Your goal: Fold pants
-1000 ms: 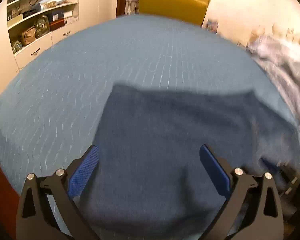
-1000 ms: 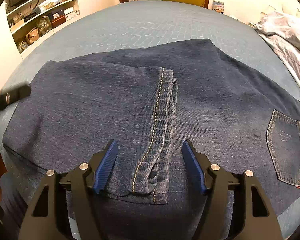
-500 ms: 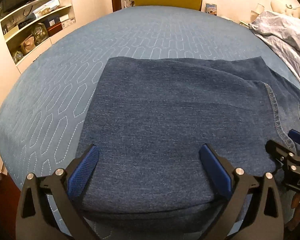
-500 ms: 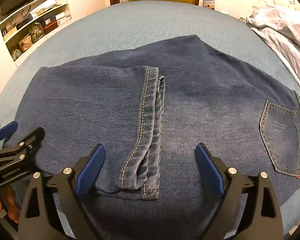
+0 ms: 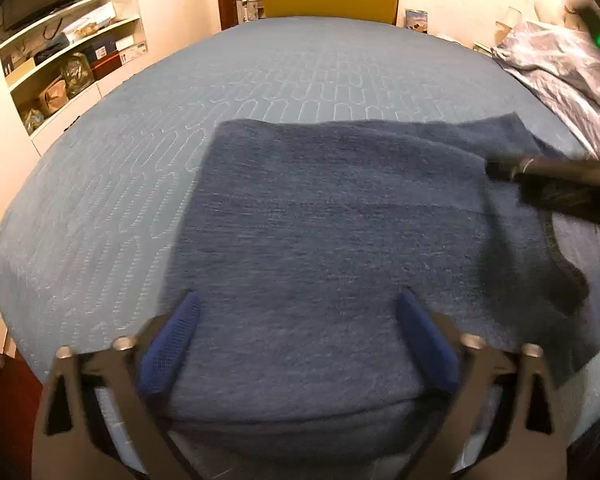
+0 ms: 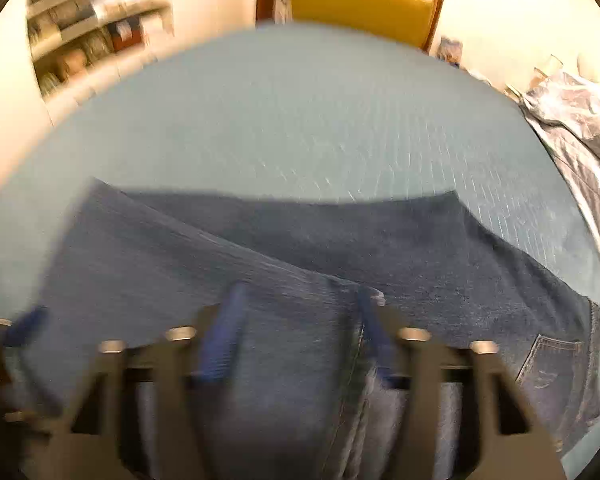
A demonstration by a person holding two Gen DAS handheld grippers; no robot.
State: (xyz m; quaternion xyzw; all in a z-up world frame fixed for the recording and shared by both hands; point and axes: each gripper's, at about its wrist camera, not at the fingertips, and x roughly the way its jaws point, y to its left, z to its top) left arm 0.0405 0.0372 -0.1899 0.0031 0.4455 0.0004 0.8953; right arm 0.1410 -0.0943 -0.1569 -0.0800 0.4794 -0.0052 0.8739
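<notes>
Item: left gripper (image 5: 298, 340). I am closing its jaws over the near folded edge of the jeans (image 5: 340, 240); the pads are not yet pressing denim. Item: right gripper (image 6: 300, 336). I am narrowing it around the hemmed cuff (image 6: 356, 360), though blur keeps me from telling whether it is pinched. Both are pointing steeply down. Progress: the jeans are lying on the blue bedspread (image 5: 120, 184) with legs already doubled over; I judge one further fold is remaining.
</notes>
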